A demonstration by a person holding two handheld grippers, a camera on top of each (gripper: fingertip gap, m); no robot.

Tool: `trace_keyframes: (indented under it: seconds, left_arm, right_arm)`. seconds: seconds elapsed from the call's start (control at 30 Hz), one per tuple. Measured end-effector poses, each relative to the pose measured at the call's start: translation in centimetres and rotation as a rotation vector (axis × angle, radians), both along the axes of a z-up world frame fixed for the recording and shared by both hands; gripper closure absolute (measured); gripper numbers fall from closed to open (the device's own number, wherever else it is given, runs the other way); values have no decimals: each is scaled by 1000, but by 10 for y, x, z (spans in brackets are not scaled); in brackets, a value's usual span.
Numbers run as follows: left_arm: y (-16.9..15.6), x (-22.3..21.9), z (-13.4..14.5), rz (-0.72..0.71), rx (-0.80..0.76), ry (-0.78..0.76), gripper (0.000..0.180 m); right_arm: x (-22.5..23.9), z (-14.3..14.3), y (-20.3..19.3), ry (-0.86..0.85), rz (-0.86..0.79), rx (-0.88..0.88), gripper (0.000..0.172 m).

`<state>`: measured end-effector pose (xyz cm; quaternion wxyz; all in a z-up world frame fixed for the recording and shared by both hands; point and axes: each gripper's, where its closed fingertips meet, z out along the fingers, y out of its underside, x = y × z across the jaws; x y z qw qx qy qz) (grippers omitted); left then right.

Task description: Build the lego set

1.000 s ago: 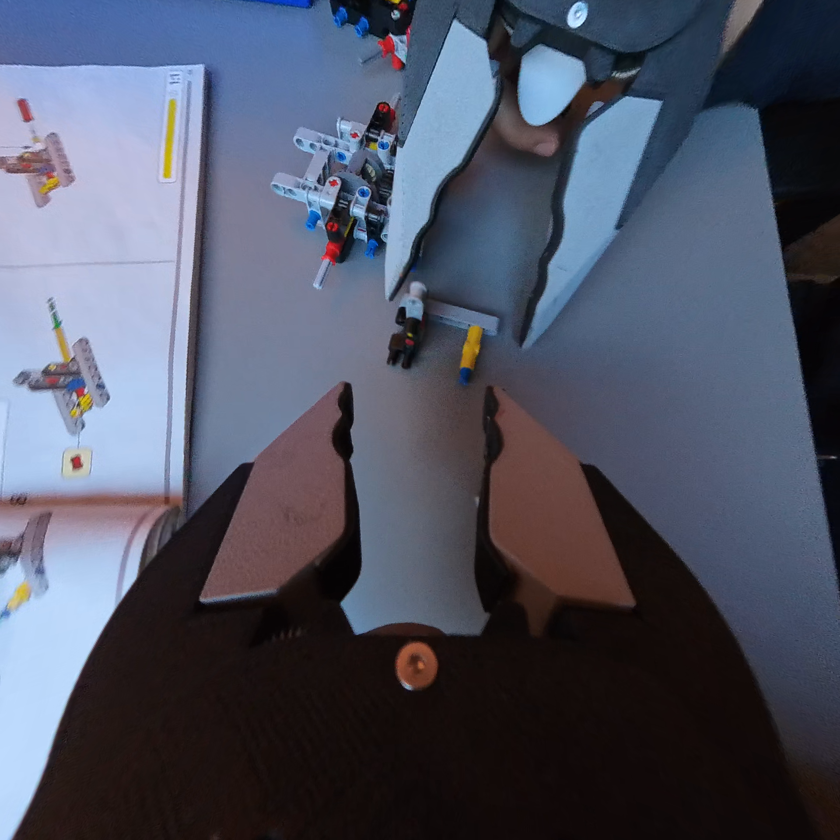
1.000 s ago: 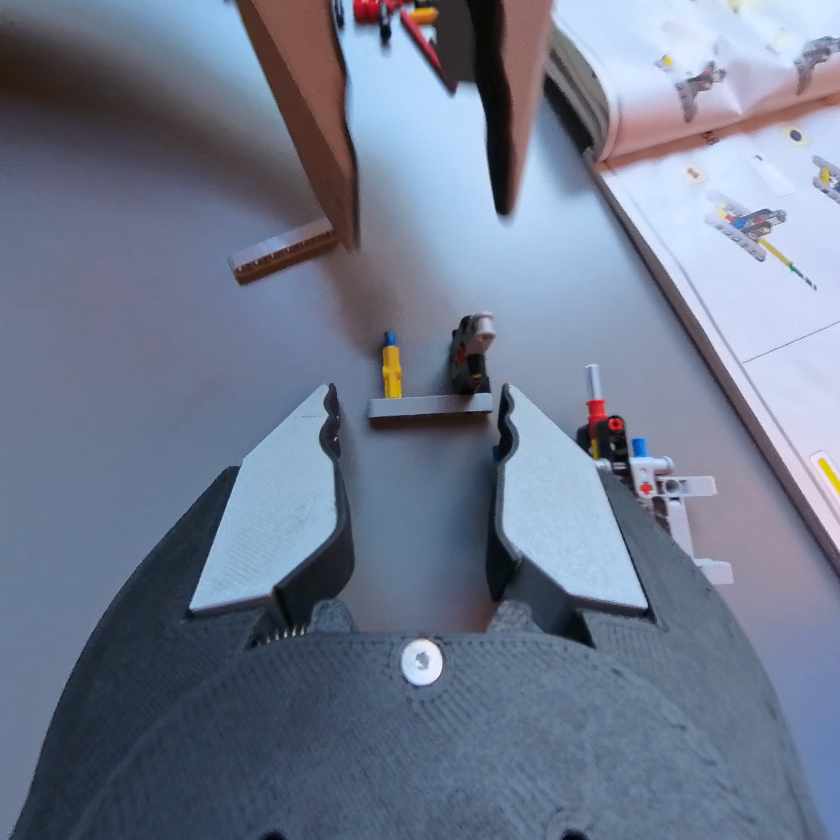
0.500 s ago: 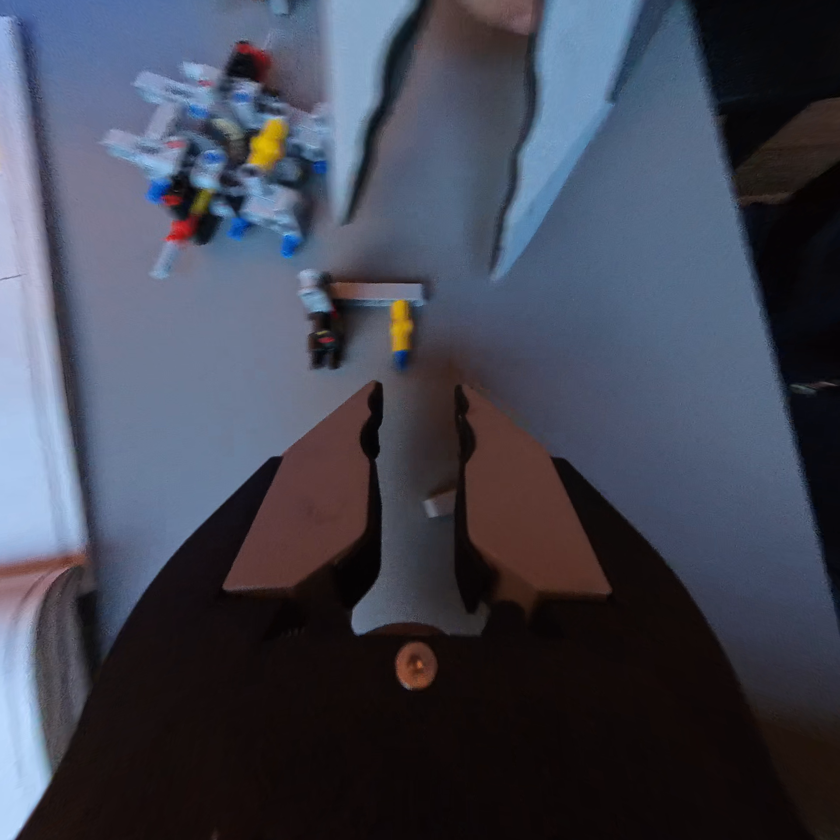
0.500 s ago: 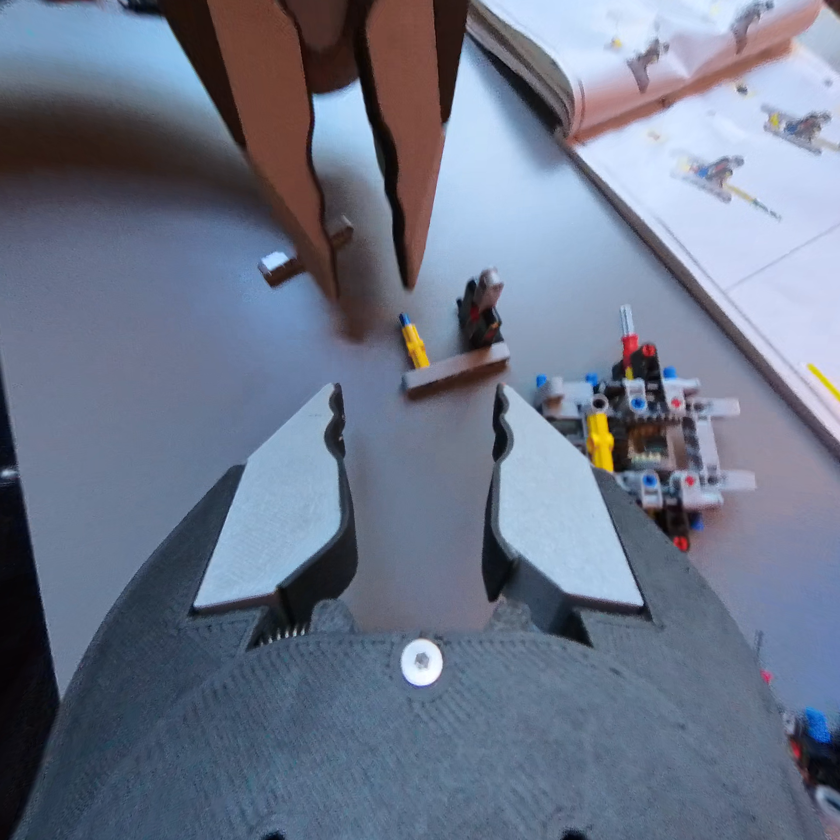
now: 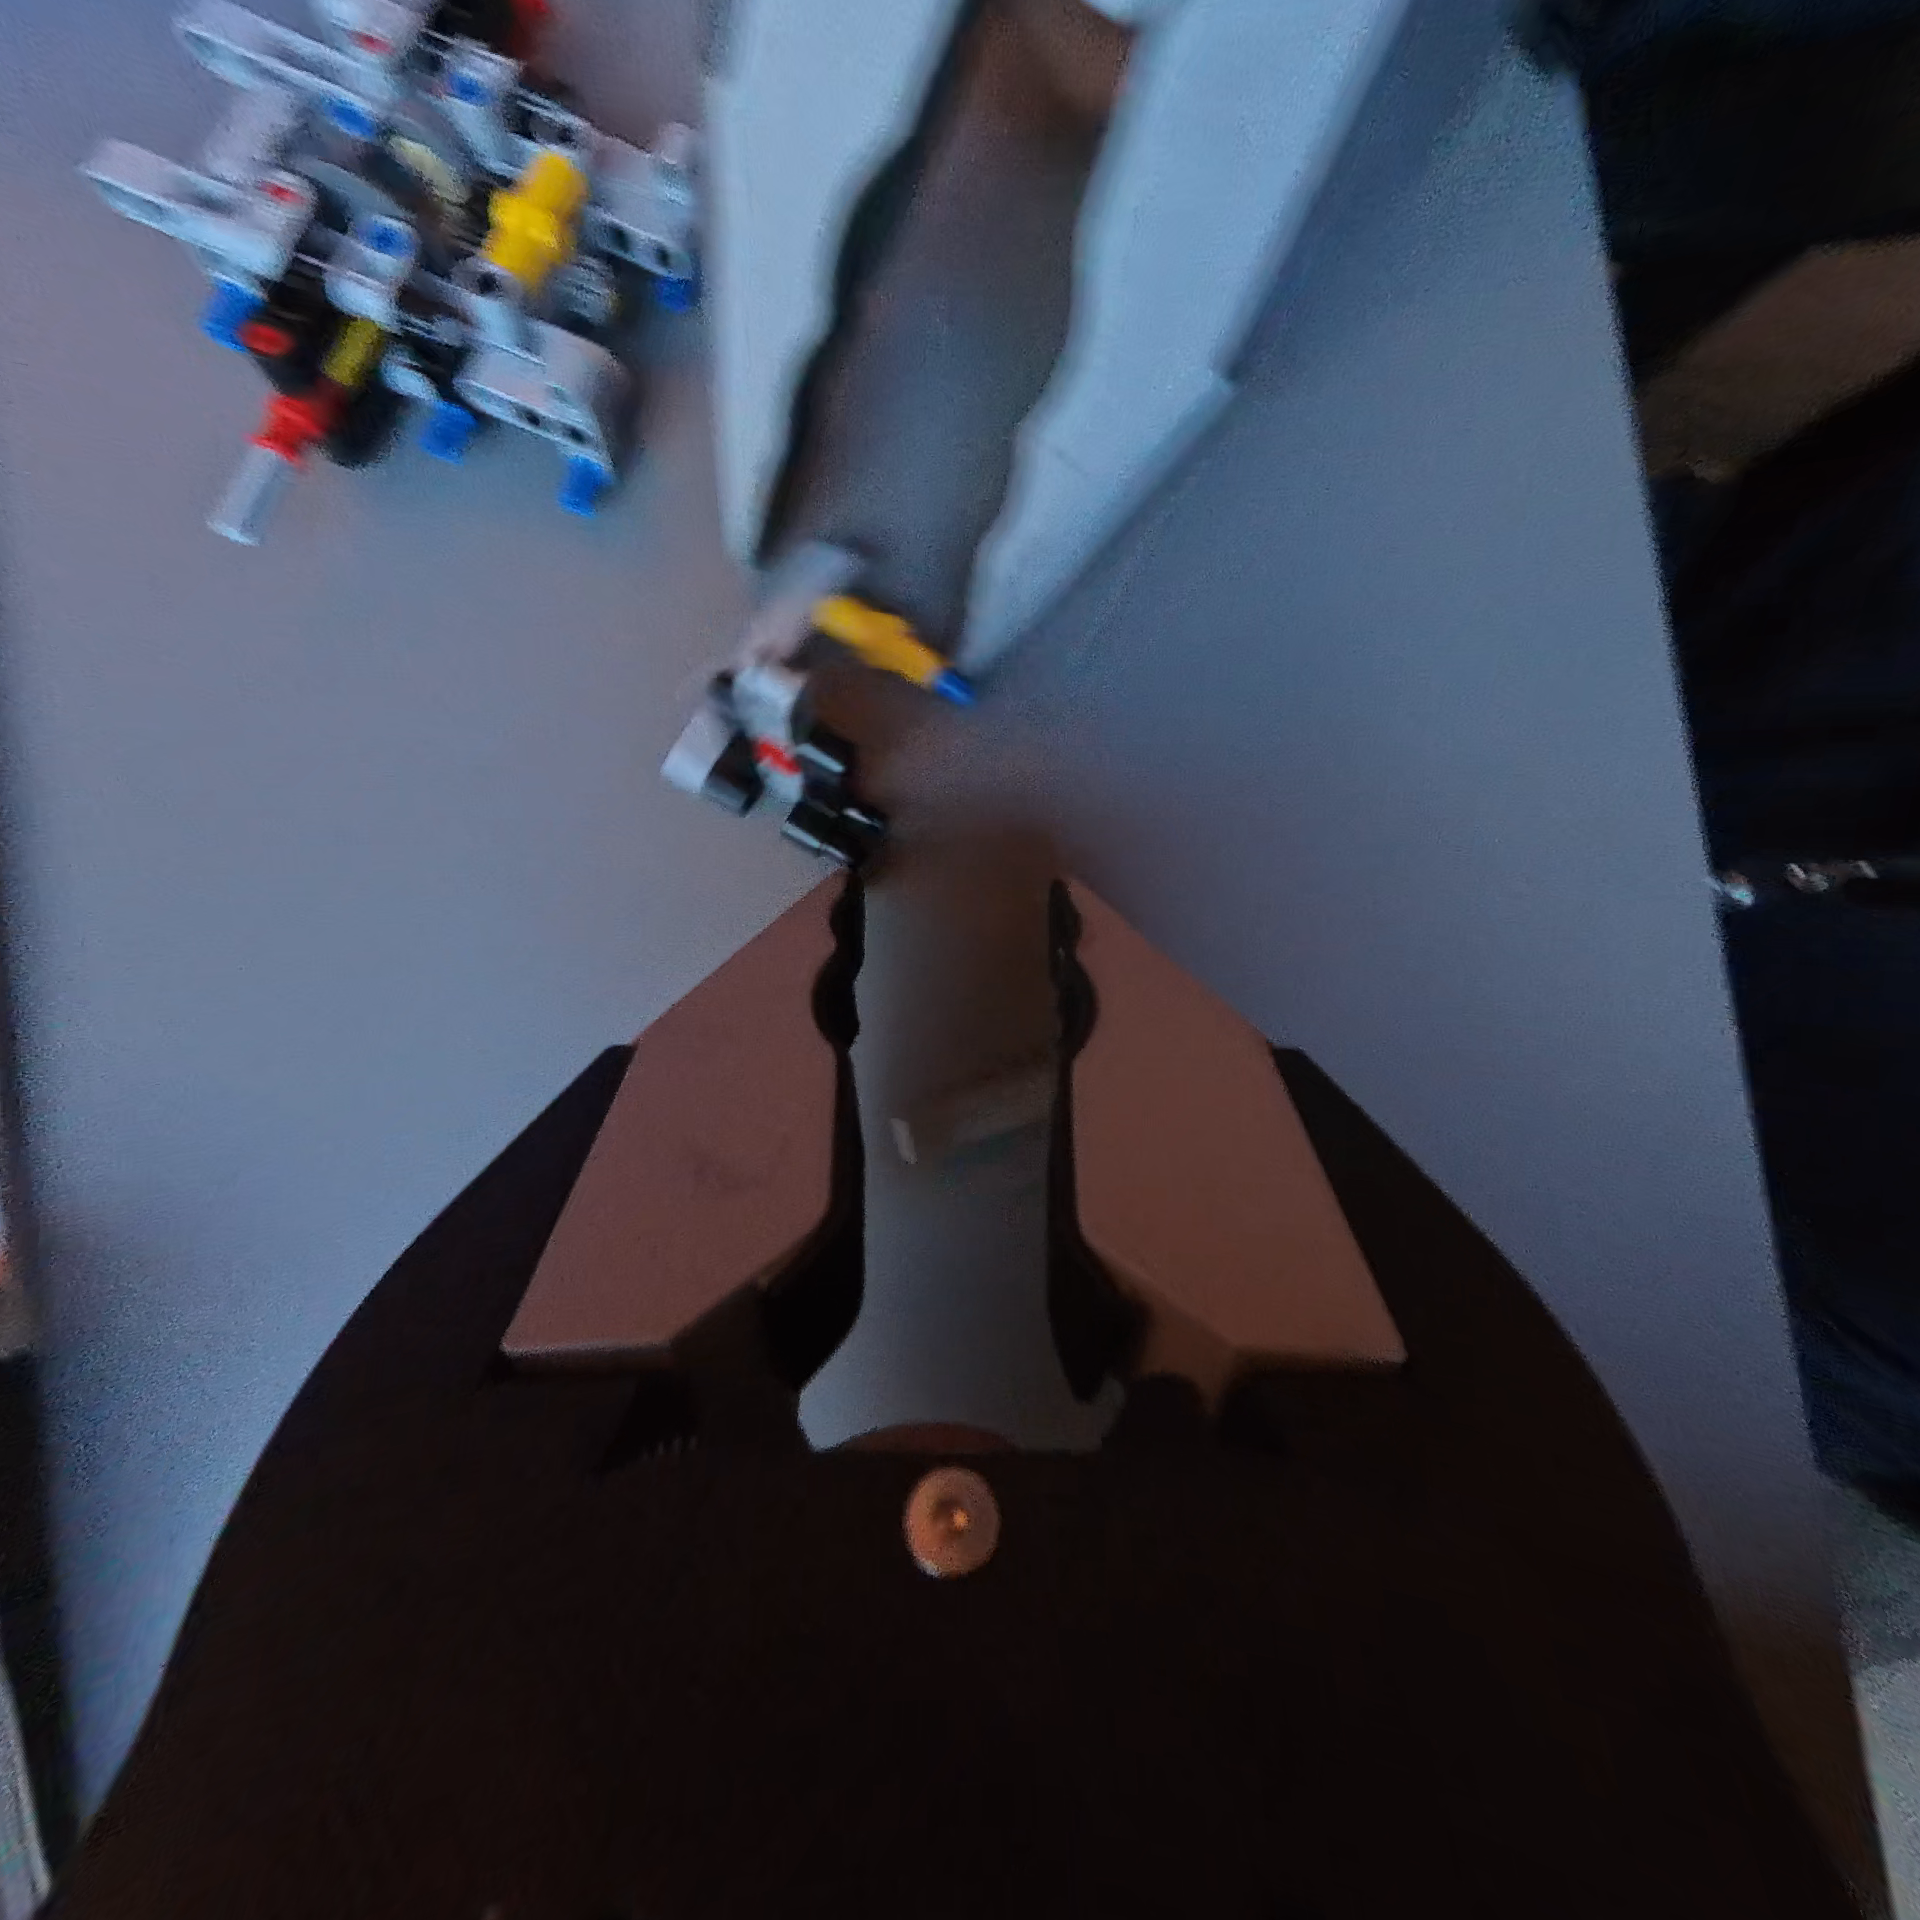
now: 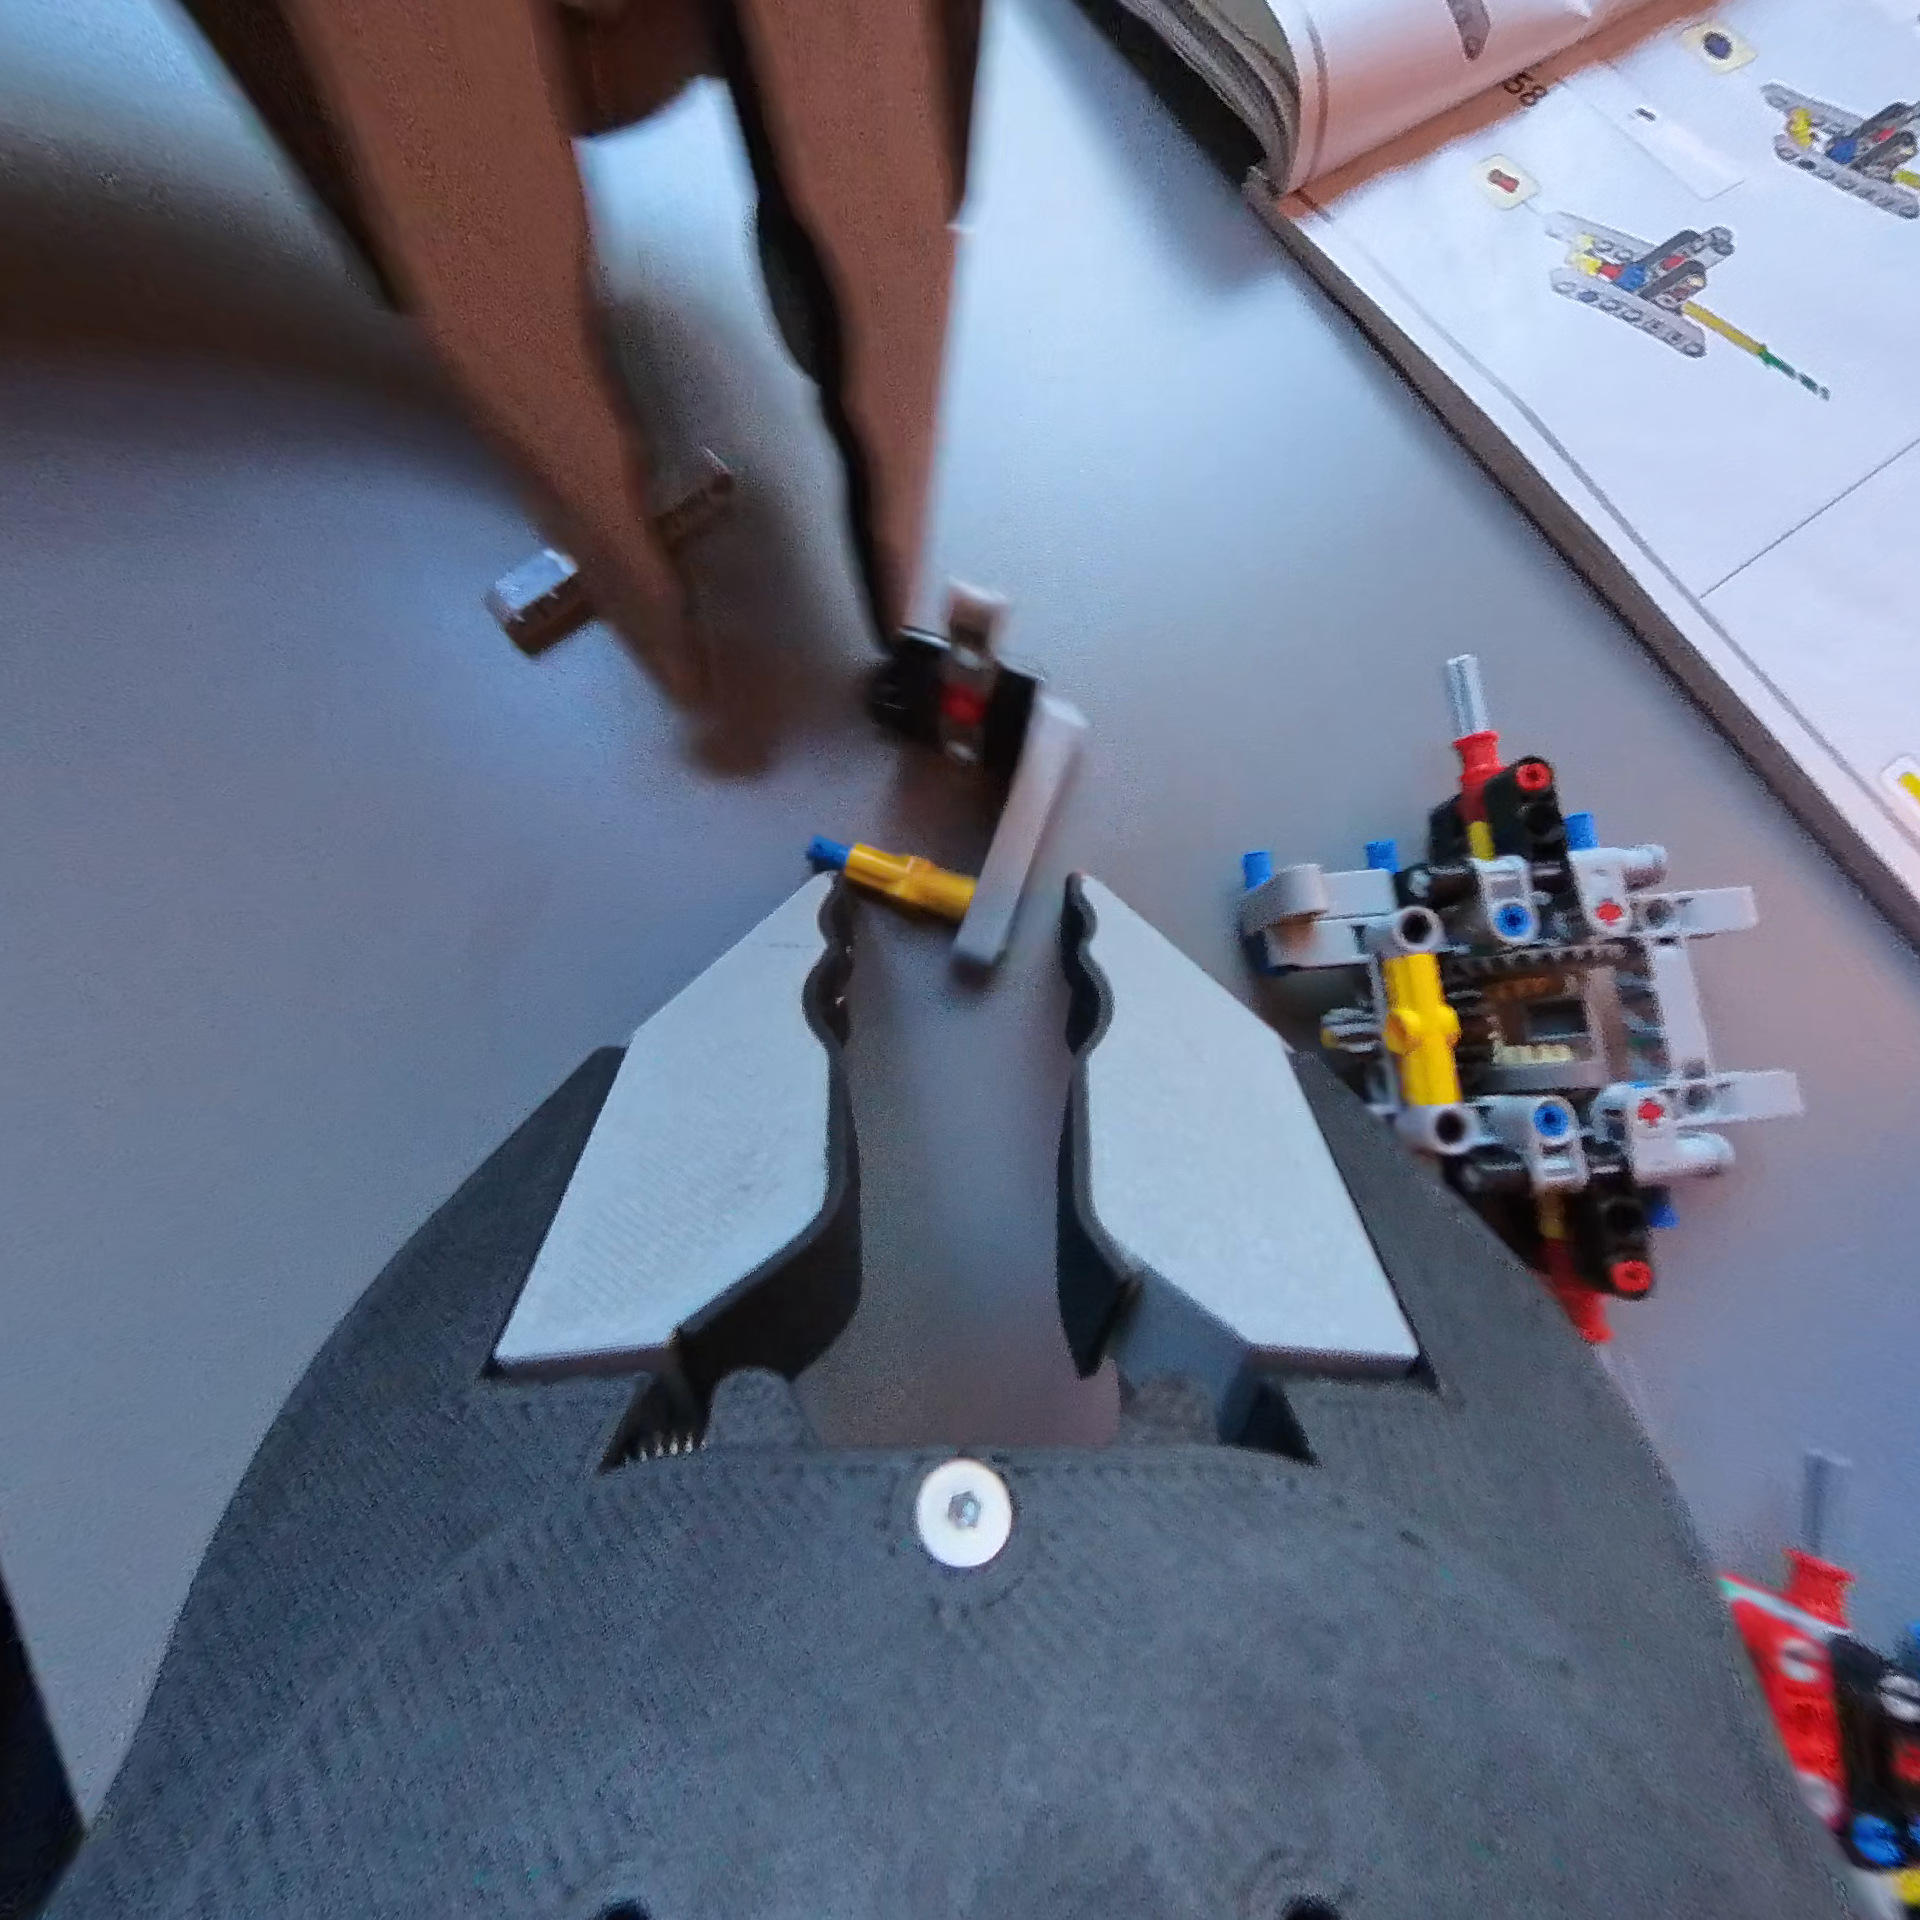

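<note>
1. A grey worktop [image 6: 312, 935] carries everything; an open instruction booklet [image 6: 1662, 436] lies along one edge, cut off by the frame.
2. The right gripper [image 6: 951, 904], grey-fingered, is part-open and low over the worktop. A small subassembly lies at its tips: a grey beam [image 6: 1023, 831] with a yellow pin [image 6: 904, 878] sticking out sideways and a black-and-red block [image 6: 951, 696] at the far end. The beam's near end sits between the fingertips, but blur makes it impossible to tell whether the pads press on it.
3. The left gripper [image 5: 951, 899], brown-fingered, is also part-open with nothing pinched. Its left fingertip [image 5: 836, 904] is just beside the black-and-red block, contact unclear.
4. A larger grey, black and yellow brick assembly [image 6: 1507, 1029] stands beside the right gripper, apart from it.
5. A short loose grey beam [image 5: 987, 1117] lies on the worktop under the left gripper, partly hidden by a finger.
6. More red and black parts [image 6: 1829, 1704] are cut off at the corner; both views are motion-blurred.
</note>
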<state>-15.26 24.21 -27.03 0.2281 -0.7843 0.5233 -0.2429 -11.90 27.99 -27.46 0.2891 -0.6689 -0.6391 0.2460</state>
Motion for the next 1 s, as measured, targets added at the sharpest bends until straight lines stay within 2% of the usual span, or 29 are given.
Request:
trace_keyframes:
  seconds: [0.07,0.1,0.17,0.23,0.27,0.37,0.57,0.63,0.77,0.83,0.87,1.0]
  left_arm:
    - [-25,-6,2,-72,-10,-1,150]
    - [-27,-12,3,-68,10,12,149]
    - [-17,-28,3,-7,54,63,145]
    - [-1,-39,6,70,83,80,137]
    - [7,-41,9,108,91,71,131]
    - [24,-30,20,170,111,-1,129]
    - [40,-25,9,48,138,60,125]
    - [43,-23,11,26,142,37,124]
    - [47,-22,16,30,172,-12,122]
    - [49,-24,15,45,168,-17,122]
    - [49,-25,14,48,169,-20,123]
    - [44,-25,13,40,173,-54,125]
  right_arm:
    - [0,0,2,-43,58,31,139]
    - [1,0,1,-64,95,48,147]
    - [4,1,11,-102,75,118,147]
    - [4,6,10,-88,61,112,143]
    - [1,10,3,-52,60,84,143]
    - [-6,20,-25,52,76,39,146]
    - [-29,15,-83,90,89,-35,145]
    - [-41,13,-90,85,62,-64,137]
    - [-66,8,-77,75,-13,-65,135]
    - [-72,2,-77,52,-11,-85,138]
    - [-72,2,-77,49,-1,-80,148]
    - [-49,1,-84,-15,113,-60,158]
